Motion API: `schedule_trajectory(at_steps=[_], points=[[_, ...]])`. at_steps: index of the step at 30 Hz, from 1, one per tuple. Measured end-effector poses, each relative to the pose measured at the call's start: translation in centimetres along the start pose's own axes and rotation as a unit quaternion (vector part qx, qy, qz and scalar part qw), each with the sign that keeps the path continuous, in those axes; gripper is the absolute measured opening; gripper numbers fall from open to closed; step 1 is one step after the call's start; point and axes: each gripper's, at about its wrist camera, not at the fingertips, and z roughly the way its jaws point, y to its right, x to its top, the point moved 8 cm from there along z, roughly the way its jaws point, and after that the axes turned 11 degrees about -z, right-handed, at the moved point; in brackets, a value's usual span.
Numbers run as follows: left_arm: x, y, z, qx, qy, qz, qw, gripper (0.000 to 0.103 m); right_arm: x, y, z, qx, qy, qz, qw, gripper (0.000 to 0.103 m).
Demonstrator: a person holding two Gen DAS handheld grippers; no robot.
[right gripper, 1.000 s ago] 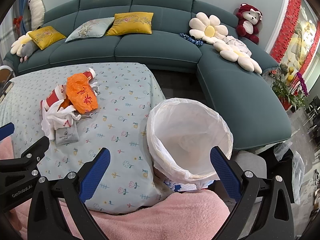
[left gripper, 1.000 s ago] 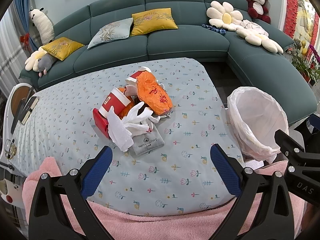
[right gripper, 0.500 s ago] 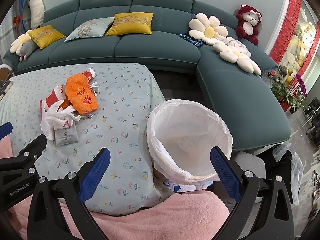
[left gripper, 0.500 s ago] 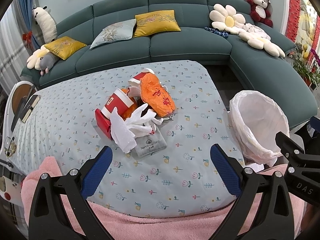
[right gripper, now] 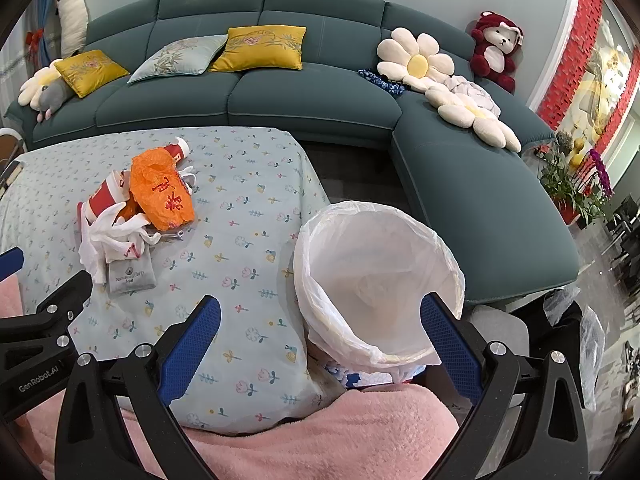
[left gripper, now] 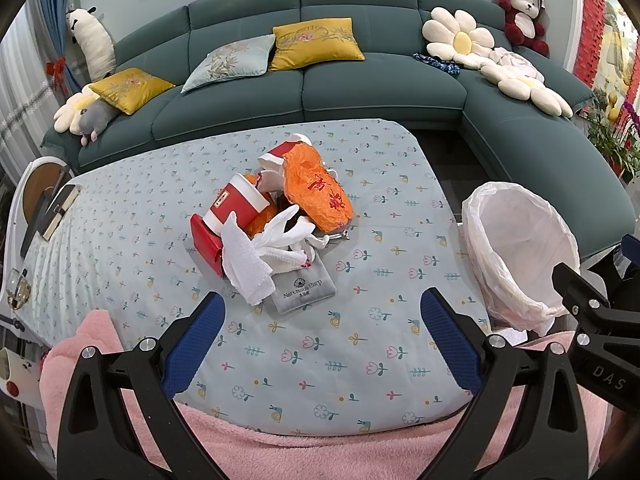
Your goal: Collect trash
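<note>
Two open tools, left tool (left gripper: 322, 320) short of trash pile (left gripper: 276, 224)

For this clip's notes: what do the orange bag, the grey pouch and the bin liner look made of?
Orange bag: thin plastic film, crinkled and slightly glossy, with red printed characters.
Grey pouch: soft matte fabric, possibly velvet or felt; it lies flat and limp, with printed lettering.
Bin liner: thin translucent white plastic, wrinkled and folded over the bin's rim.
</note>
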Motion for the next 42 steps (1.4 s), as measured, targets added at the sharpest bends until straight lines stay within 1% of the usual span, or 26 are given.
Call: schedule_trajectory(at_steps=[2, 7, 12, 16, 21, 25, 27, 30, 34, 35, 37, 39, 40, 41, 42], points=[[0.0, -0.1, 0.1, -0.005, -0.002, -0.001, 1.0000, 0.094, 0.2, -0.1, 0.0, -0.002, 0.000, -0.001, 1.000, 0.096], [0.1, -0.8, 0.8, -0.003, -0.010, -0.011, 0.9999, 0.094, 0.8, -0.9, 0.2, -0.003, 0.002, -0.007, 1.000, 0.096], [0.3, -2.5, 1.7, 0.003, -0.014, -0.029, 0.9995, 0.094, 1.4, -2.3, 0.5, 0.000, 0.008, -0.017, 1.000, 0.096], [0.6, -4.4, 2.7, 0.010, -0.015, -0.049, 0.9987, 0.094, 2.3, -3.6, 1.1, 0.013, 0.015, -0.011, 1.000, 0.096], [0.5, -6.8, 4.6, 0.009, -0.038, -0.063, 0.9973, 0.094, 3.6, -5.2, 1.8, 0.021, 0.025, -0.011, 0.999, 0.096], [0.6, -8.6, 6.4, 0.008, -0.059, -0.078, 0.9952, 0.094, 4.3, -6.9, 2.7, 0.031, 0.022, -0.015, 0.999, 0.096], [0.8, -9.7, 7.3, 0.015, -0.060, -0.091, 0.9939, 0.094, 4.4, -7.7, 3.2, 0.033, 0.019, -0.020, 0.999, 0.096], [1.3, -10.8, 8.5, 0.015, -0.058, -0.099, 0.9933, 0.094, 4.6, -8.8, 3.8, 0.036, 0.014, -0.028, 0.999, 0.096], [1.7, -11.5, 10.3, 0.004, -0.065, -0.100, 0.9929, 0.093, 5.1, -10.2, 4.7, 0.046, 0.007, -0.029, 0.998, 0.096], [1.8, -11.5, 10.7, 0.000, -0.069, -0.101, 0.9925, 0.092, 5.3, -10.6, 5.0, 0.049, 0.004, -0.028, 0.998, 0.096], [1.6, -11.2, 11.6, -0.018, -0.083, -0.104, 0.9909, 0.082, 5.5, -11.1, 5.4, 0.054, 0.001, -0.025, 0.998, 0.096], [1.4, -10.9, 12.4, -0.034, -0.099, -0.113, 0.9880, 0.078, 5.9, -11.8, 5.9, 0.059, -0.002, -0.023, 0.998, 0.096], [1.2, -10.7, 12.7, -0.041, -0.103, -0.116, 0.9870, 0.073, 6.0, -12.1, 6.1, 0.061, -0.004, -0.023, 0.998, 0.096], [1.1, -10.5, 13.1, -0.049, -0.109, -0.118, 0.9858, 0.070, 6.2, -12.3, 6.2, 0.063, -0.005, -0.023, 0.998, 0.096], [1.0, -10.3, 13.3, -0.053, -0.114, -0.117, 0.9852, 0.063, 6.4, -12.7, 6.4, 0.065, -0.005, -0.024, 0.998, 0.095]])
